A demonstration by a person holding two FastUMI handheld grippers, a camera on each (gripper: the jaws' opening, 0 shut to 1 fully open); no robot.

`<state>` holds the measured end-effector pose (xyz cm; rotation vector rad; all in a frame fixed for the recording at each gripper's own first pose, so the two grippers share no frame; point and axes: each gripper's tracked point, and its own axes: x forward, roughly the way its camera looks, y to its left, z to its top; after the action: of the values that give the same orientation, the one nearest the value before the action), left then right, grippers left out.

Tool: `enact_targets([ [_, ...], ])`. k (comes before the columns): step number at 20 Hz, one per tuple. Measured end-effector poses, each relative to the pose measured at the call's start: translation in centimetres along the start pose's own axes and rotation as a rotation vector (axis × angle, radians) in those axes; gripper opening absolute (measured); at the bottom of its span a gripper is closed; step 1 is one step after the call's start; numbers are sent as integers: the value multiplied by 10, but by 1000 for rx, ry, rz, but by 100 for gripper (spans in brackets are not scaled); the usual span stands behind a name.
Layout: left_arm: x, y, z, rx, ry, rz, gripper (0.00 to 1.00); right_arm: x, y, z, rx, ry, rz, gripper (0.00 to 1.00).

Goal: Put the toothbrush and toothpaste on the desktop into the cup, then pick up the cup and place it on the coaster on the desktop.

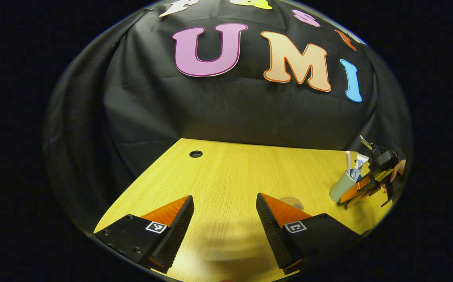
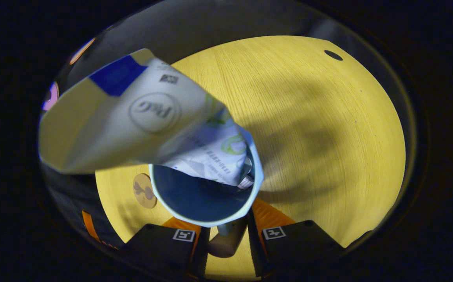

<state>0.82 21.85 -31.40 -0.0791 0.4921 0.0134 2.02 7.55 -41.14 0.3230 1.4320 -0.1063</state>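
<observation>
Cup (image 2: 204, 196), w/ toothpaste tube (image 2: 140, 125) and toothbrush (image 1: 348, 158) already inside, sits between your right gripper (image 2: 226, 231) fingers, low on its wall; both fingers look pressed on it, so treat it as clamped. In the left gripper view the cup looks tipped, its base apparently off the tabletop (image 1: 230, 172). Expect a light, stiff plastic cup w/ smooth, slippery sides, top-heavy since the tube sticks well out and leans over the rim; hold mid-wall, keep it upright, no jerks. Coaster (image 2: 145, 190) lies on the tabletop just beside the cup. Your left gripper (image 1: 224, 215) hangs wide open over bare tabletop, holding nothing.
</observation>
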Motion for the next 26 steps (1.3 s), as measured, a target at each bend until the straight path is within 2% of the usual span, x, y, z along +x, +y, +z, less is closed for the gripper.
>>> enact_targets([
  [2, 1, -1, -2, -6, 3, -7, 93, 1, 0, 5, -36, -13, 16, 28],
  [5, 1, 0, -4, -7, 11, -6, 93, -1, 7, 0, -82, -25, 51, 31],
  [8, -1, 3, -2, -3, 8, 1, 93, -2, 34, -9, -99, -25, 123, 31],
  [9, -1, 5, -3, -3, 8, 3, 93, -3, 44, -9, -101, -29, 146, 27],
  [11, -1, 8, -5, -8, 12, 8, 93, -5, 61, -13, -119, -23, 174, 27],
  [12, -2, 10, -6, -11, 14, 11, 93, -6, 69, -16, -138, -20, 185, 31],
  [15, -5, 15, -9, -23, 18, 23, 92, -7, 102, -26, -168, -3, 230, 31],
  [17, -8, 24, -13, -30, 22, 34, 92, -10, 114, -35, -186, 10, 252, 27],
  [18, -9, 29, -14, -34, 25, 40, 93, -7, 120, -36, -197, 14, 254, 26],
  [19, -9, 35, -16, -37, 26, 45, 93, -3, 128, -38, -209, 20, 257, 31],
  [20, -10, 39, -16, -40, 28, 52, 93, 1, 134, -39, -217, 24, 260, 31],
  [21, -12, 42, -18, -44, 29, 58, 93, 3, 137, -38, -222, 24, 260, 26],
  [22, -14, 47, -18, -48, 29, 65, 93, 3, 138, -39, -228, 26, 257, 31],
  [26, -21, 62, -23, -63, 36, 90, 93, 2, 136, -44, -254, 35, 202, 31],
])
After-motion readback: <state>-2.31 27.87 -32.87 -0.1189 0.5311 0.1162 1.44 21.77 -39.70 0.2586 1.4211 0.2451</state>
